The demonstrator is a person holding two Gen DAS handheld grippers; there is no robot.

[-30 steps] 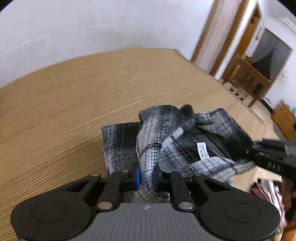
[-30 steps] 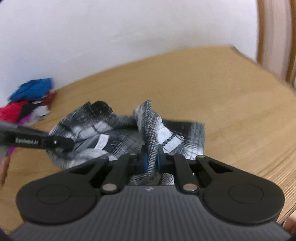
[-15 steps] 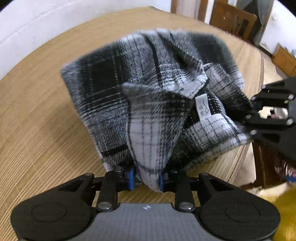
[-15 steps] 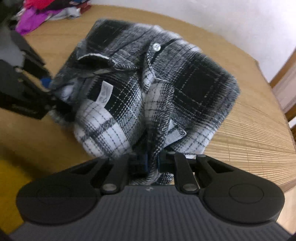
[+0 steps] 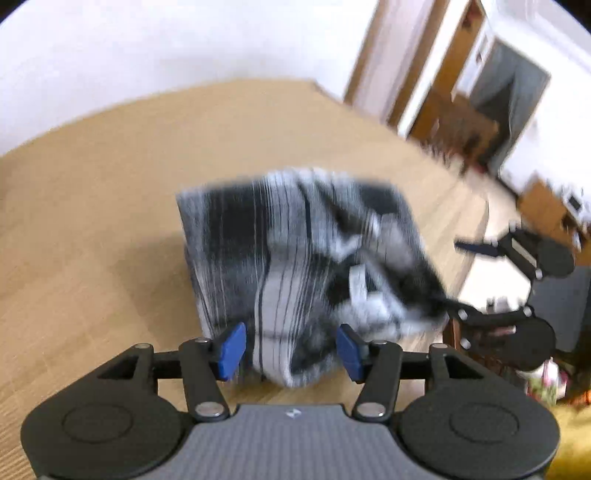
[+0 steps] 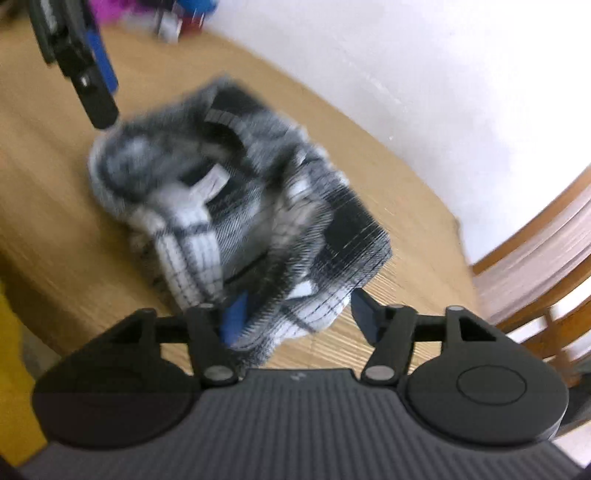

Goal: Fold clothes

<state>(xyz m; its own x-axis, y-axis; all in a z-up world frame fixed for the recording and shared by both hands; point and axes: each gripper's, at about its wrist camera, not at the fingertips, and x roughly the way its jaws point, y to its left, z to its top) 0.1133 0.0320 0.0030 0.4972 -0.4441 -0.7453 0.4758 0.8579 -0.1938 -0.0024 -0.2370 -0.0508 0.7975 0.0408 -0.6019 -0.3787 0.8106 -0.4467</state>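
Left wrist view is showing the shirt (image 5: 303, 258) sitting bunched on the table (image 5: 92, 221), right ahead of the left gripper (image 5: 289, 350), whose jaws are hanging wide open. The right gripper (image 6: 299, 317) is gaping too, with a hem lying between its pads, so it's looking nearer.

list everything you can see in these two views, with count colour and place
plaid shirt: one, black and white, bunched near the table's front edge
table: one, light wood, under the shirt
clothes pile: one, pink, purple and blue, blurred, far end of the table
chair: one, brown wood, right of the table
doorway: one, wood-framed, background
left gripper: one, black with blue pads, open
right gripper: one, black with blue pads, open
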